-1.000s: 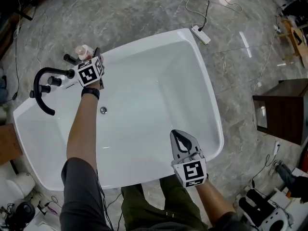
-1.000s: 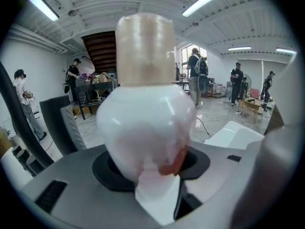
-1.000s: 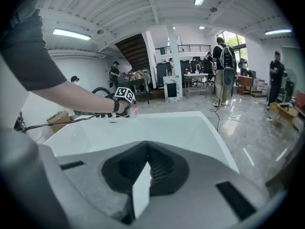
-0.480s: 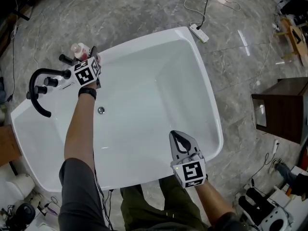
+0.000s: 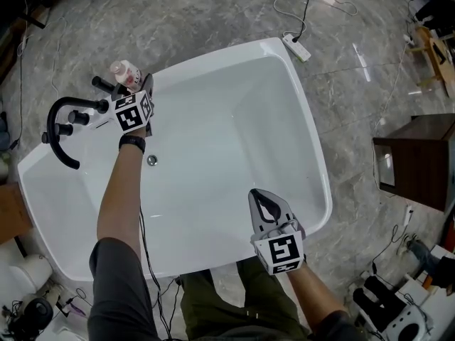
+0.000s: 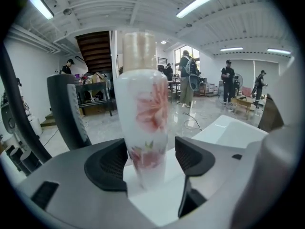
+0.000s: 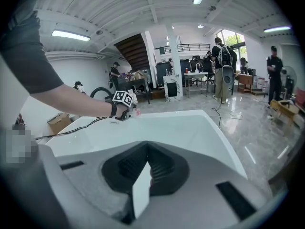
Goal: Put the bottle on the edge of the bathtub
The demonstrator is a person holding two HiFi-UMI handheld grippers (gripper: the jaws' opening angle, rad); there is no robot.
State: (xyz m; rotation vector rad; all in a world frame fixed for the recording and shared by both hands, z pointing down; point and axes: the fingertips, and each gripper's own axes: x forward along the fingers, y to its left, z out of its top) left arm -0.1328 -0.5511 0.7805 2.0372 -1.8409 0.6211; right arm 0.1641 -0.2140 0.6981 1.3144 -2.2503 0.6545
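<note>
Left fingers: dark ribbed pads (image 6: 107, 163) of the left gripper (image 5: 135, 84) are standing spread, having just been opening, with the bottle between them. The pad on the tub side is showing a clear gap.
Bottle: a tall white plastic bottle with a pink flower print and a pale cap (image 6: 143, 104) is standing upright on the flat rim of the white bathtub (image 5: 213, 57), at its far left corner.
Why there: the rim is running broad at that corner, just beside the black curved faucet (image 5: 62, 130), so the bottle is probably getting a level seat. The placing looks done and the release is under way.
Right fingers: pads (image 7: 164, 168) of the right gripper (image 5: 264, 208) are pressing together on nothing, hovering over the tub's near right edge, apparently idling clear of the work.
Hard to tell: whether the faucet-side pad is touching the bottle wall or sitting just beside it. The flower print is blurring at this closeness.
Hidden: in the head view the left gripper's marker cube (image 5: 131, 112) is covering the bottle's base, so only the cap end is showing.
Cut off: the faucet is appearing only as a dark arc at the left gripper view's edge.
</note>
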